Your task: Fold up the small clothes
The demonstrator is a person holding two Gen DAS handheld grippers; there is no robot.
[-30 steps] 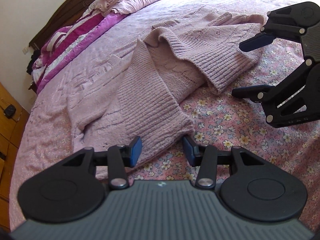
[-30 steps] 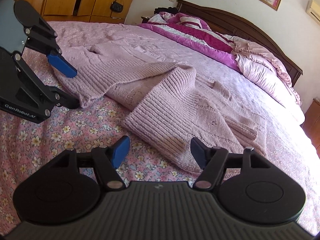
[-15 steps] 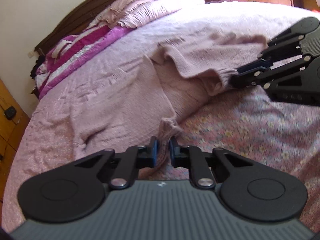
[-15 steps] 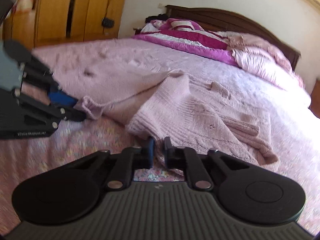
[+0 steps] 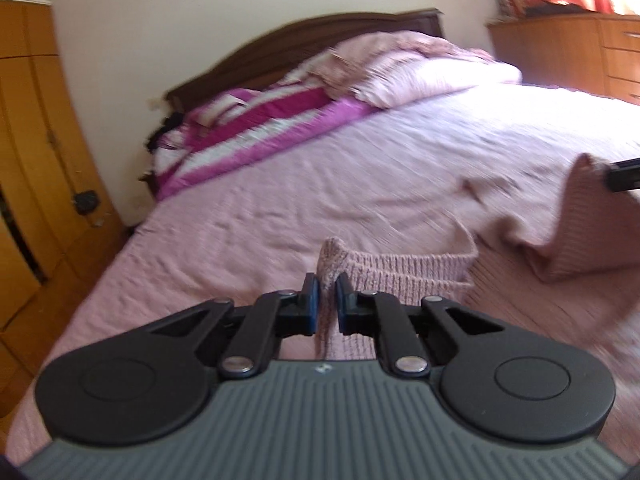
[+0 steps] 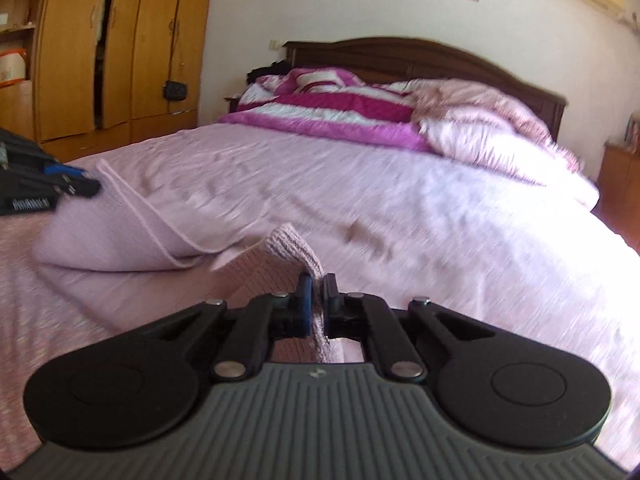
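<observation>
1. Our left gripper (image 5: pixel 325 294) is clamped nearly closed on a ribbed corner of the pink knitted sweater (image 5: pixel 404 276), the fabric bunched between its blue pads.
2. Our right gripper (image 6: pixel 315 294) is likewise pinched tight on another ribbed edge of the same sweater, knit poking up between the pads.
3. The sweater hangs from both grips above the pink bedspread (image 6: pixel 400 200), its body draping down in a fold towards the bed.
4. From the right wrist view we see the left gripper at the far left, holding its raised corner.
5. A magenta-and-white striped quilt (image 6: pixel 340 108) lies by the dark headboard (image 6: pixel 400 50); the views are motion-blurred.
</observation>
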